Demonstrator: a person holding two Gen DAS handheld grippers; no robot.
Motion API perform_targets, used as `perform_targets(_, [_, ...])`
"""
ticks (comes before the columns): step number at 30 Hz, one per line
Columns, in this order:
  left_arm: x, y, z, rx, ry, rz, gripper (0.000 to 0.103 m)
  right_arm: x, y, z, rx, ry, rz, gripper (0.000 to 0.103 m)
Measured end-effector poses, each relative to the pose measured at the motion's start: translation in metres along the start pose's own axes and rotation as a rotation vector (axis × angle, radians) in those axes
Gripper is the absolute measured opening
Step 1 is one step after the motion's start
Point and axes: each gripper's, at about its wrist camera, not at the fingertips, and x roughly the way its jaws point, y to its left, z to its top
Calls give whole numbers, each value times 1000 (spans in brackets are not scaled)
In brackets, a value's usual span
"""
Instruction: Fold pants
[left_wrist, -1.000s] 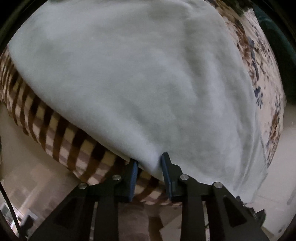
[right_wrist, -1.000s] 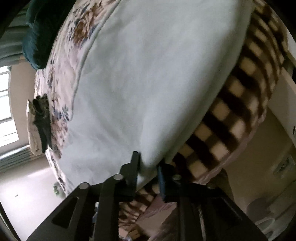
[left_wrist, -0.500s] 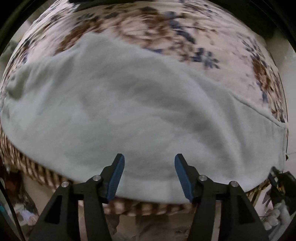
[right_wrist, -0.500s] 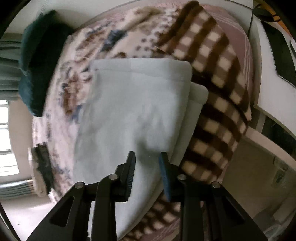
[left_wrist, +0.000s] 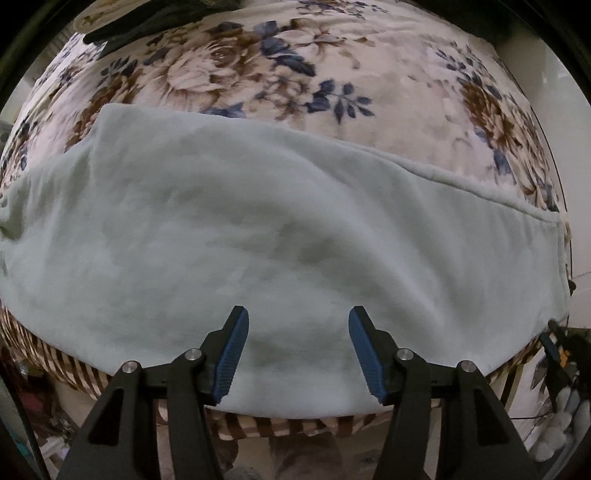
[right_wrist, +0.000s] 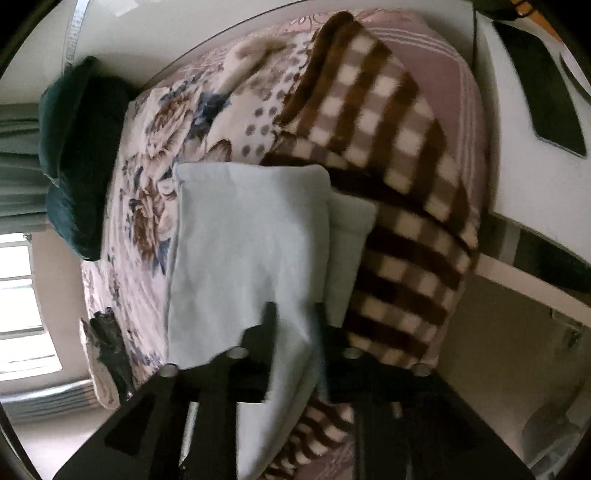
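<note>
Left tongs (left_wrist: 298, 347) hover wide and empty over the folded pale pants (left_wrist: 280, 236) on the bed (left_wrist: 369, 48), while the blurred right tongs (right_wrist: 293, 325) look narrow, grip uncertain, so any tug could drag the layers askew.

Pants (left_wrist: 280, 229) on bedspread (left_wrist: 369, 66), beside blanket (right_wrist: 399, 192)
</note>
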Motion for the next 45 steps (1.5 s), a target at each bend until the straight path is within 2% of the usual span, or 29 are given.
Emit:
perform_targets(1, [0,-3,-1,8,-1,5,55,6,1,2,-5,11,-10,33])
perform_targets(4, [2,-11,1,38,-1,16,81,35,11,3,-9,56,-49,33])
perform_targets(6, [2,-15,3,50,-6,12,81,39,13,3,-9,41,-50,33])
perform_targets(7, [3,-17,4,55,-5,9,81,37,13,2,-4,22,-23,20])
perform_targets(8, [3,-19,5,58,-4,6,81,33,15,1,-14,-4,-34,7])
perform_targets(13, [2,-20,7,61,-8,2,81,-3,24,-12,-59,-97,-66,7])
perform_targets(16, [4,-19,7,60,-6,4,81,6,9,-11,-45,-50,-107,7])
perform_targets(18, [5,-19,8,56,0,4,81,25,-12,-4,29,43,-53,9])
perform_targets(20, [4,-18,7,62,-16,10,81,25,-21,2,76,56,16,16])
perform_targets(21, [3,-18,7,67,-26,11,81,19,-22,4,78,38,47,23])
perform_targets(23, [2,-18,8,82,-39,12,81,2,-23,7,57,-26,61,73])
perform_targets(25, [6,-17,9,79,-31,-6,81,-3,-29,9,60,-51,76,77])
perform_targets(28, [13,-15,12,52,-4,-28,81,20,-38,16,67,14,177,77])
perform_targets(30, [18,-15,13,42,8,-34,81,37,-40,20,55,25,235,77])
perform_targets(32, [19,-15,12,45,13,-32,81,45,-39,22,52,-6,326,75])
perform_targets(35, [19,-17,12,73,5,-22,81,39,-25,24,-10,-44,495,63])
perform_targets(36, [19,-18,11,82,1,-21,81,40,-19,24,-46,-45,507,63])
perform_targets(38, [23,-21,11,89,8,-22,81,59,-11,27,-84,-1,461,64])
perform_targets(39, [26,-22,11,89,16,-24,81,75,-13,30,-61,34,446,64])
perform_targets(40, [27,-22,11,87,19,-26,81,86,-15,32,-33,42,441,58])
perform_targets(41, [27,-23,12,86,18,-28,81,91,-17,34,-13,25,438,39])
perform_targets(42, [27,-23,13,86,16,-29,81,91,-17,35,-5,12,425,29])
perform_targets(43, [26,-22,14,84,12,-34,81,87,-15,36,6,-3,432,22])
perform_targets(45, [23,-19,16,77,5,-47,81,72,-7,32,2,-50,393,21])
